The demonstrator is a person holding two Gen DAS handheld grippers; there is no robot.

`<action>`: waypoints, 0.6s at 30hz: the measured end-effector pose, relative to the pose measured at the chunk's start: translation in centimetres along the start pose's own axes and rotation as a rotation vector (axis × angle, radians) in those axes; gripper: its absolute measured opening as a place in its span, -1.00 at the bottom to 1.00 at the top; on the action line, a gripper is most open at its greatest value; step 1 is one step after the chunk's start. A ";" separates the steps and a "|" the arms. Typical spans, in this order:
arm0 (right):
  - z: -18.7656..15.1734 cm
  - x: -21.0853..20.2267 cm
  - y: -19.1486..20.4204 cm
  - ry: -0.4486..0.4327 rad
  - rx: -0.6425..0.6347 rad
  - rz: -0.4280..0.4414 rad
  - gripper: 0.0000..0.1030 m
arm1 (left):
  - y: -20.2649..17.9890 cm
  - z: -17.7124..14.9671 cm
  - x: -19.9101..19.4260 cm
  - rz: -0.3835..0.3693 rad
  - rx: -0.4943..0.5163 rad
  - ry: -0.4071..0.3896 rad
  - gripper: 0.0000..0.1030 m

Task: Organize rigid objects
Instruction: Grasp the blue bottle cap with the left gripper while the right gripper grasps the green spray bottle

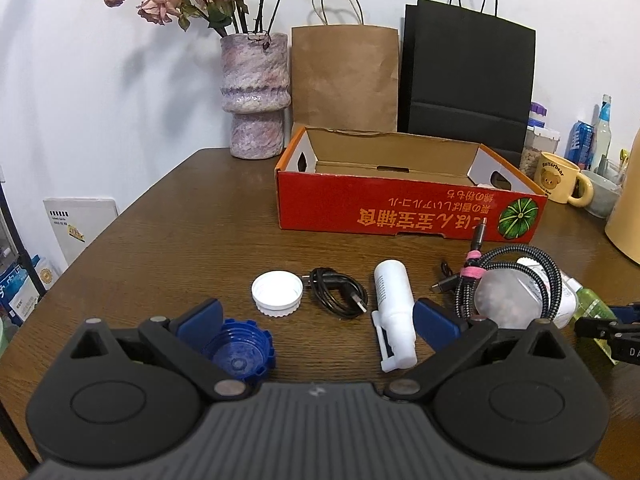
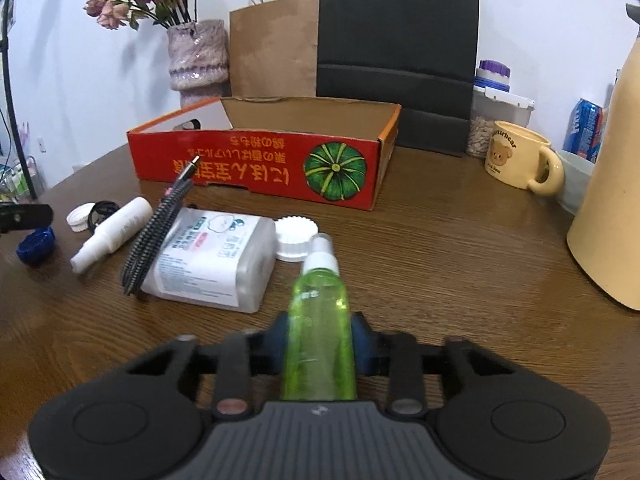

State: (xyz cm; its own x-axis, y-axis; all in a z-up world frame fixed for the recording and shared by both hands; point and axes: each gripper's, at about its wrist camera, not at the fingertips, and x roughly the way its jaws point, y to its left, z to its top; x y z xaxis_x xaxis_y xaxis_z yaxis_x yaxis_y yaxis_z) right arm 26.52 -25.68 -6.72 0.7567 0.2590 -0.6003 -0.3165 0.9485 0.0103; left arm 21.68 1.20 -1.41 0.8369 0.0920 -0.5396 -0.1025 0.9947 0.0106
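Observation:
My right gripper (image 2: 320, 340) is shut on a green spray bottle (image 2: 320, 312), its white nozzle pointing away from me. My left gripper (image 1: 318, 320) is open above the table; a blue cap (image 1: 240, 350) lies by its left finger and a white spray bottle (image 1: 394, 308) by its right finger. An open red cardboard box (image 1: 400, 208) stands behind; it shows in the right wrist view (image 2: 260, 164) too. A white cap (image 1: 277, 292), a black cable (image 1: 340, 290), a braided cable (image 2: 156, 236) on a clear plastic jar (image 2: 216, 256), and a second white cap (image 2: 296, 238) lie on the table.
At the back stand a vase with dried roses (image 1: 256, 96), a brown paper bag (image 1: 344, 76) and a black paper bag (image 1: 468, 72). At the right are a yellow mug (image 2: 516, 152), a cream jug (image 2: 612, 200), a blue can (image 2: 584, 128) and jars (image 2: 496, 100).

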 end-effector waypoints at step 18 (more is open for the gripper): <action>-0.2 -1.5 0.3 -0.122 0.039 -0.066 -0.41 | 2.3 -0.3 1.3 0.049 -0.004 0.011 1.00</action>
State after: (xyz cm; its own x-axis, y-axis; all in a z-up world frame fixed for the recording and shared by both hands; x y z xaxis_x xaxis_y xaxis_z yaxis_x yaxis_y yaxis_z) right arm 25.22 -25.79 -5.98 0.8401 0.2134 -0.4987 -0.2426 0.9701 0.0064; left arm 22.36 3.61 -2.30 0.8250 0.1401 -0.5475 -0.1452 0.9888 0.0341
